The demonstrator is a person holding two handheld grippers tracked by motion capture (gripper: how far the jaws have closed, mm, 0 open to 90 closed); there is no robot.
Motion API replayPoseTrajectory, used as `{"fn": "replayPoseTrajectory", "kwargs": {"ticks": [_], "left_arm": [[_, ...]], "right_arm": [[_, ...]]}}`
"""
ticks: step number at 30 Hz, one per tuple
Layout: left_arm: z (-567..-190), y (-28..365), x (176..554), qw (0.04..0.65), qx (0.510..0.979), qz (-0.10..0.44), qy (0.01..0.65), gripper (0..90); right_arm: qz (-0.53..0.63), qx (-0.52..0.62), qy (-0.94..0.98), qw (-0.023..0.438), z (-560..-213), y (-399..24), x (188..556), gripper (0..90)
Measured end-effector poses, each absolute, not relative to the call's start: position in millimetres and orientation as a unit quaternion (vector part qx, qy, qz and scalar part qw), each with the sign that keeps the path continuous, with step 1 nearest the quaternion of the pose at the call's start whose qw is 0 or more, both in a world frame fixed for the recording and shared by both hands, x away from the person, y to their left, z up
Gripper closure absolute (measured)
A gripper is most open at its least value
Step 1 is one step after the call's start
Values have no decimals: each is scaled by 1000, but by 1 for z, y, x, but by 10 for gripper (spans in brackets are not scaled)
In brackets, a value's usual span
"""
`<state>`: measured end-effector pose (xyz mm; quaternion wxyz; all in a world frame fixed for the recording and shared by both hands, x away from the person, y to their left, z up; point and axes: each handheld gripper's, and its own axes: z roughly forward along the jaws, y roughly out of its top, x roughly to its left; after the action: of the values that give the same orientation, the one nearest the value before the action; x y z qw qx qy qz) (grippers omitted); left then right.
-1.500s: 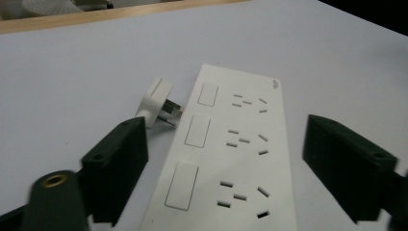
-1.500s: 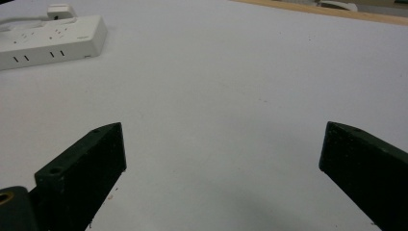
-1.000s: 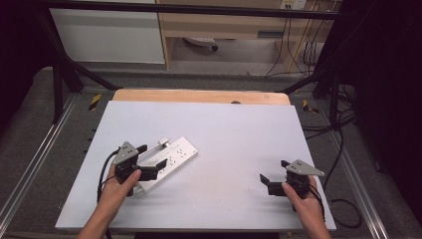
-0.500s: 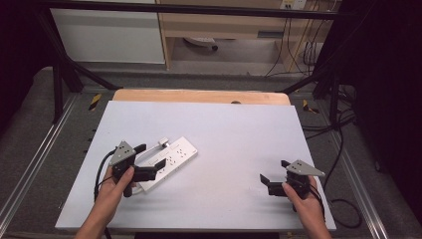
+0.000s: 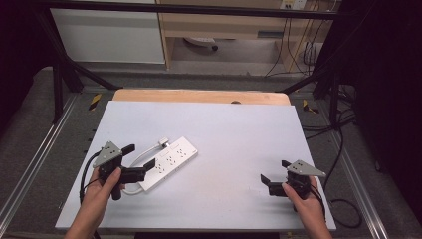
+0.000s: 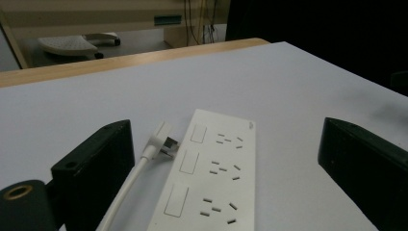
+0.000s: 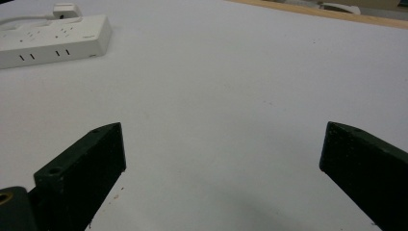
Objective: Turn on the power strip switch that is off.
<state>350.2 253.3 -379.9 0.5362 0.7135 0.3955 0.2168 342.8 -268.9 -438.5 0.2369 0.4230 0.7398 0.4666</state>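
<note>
With both claws spread and empty, the white rectangular plastic power strip [image 5: 168,163] lies flat on the pale tabletop [image 5: 239,134] just ahead of the left claw [image 5: 140,161] and well apart from the right claw [image 5: 275,171], no grasp yet made

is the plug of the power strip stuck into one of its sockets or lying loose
Loose. The plug lies on the table beside the strip, prongs bare.
</note>
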Motion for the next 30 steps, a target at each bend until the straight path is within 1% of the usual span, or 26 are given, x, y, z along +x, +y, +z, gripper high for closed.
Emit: {"fn": "replayPoseTrajectory", "kwargs": {"ticks": [7,16,20,25,30], "left_arm": [[-374,266,342,538,705,231,400,60],[-368,289,320,551,687,241,407,58],[-370,301,311,555,682,247,407,57],[-375,312,309,555,672,256,418,55],[-384,319,308,548,676,268,413,59]], "right_arm": [[469,423,738,239,-438,-271,343,27],[468,424,738,239,-438,-270,342,28],[467,424,738,239,-438,-270,342,27],[468,424,737,241,-438,-270,342,27],[468,425,737,240,-438,-271,342,27]]}}
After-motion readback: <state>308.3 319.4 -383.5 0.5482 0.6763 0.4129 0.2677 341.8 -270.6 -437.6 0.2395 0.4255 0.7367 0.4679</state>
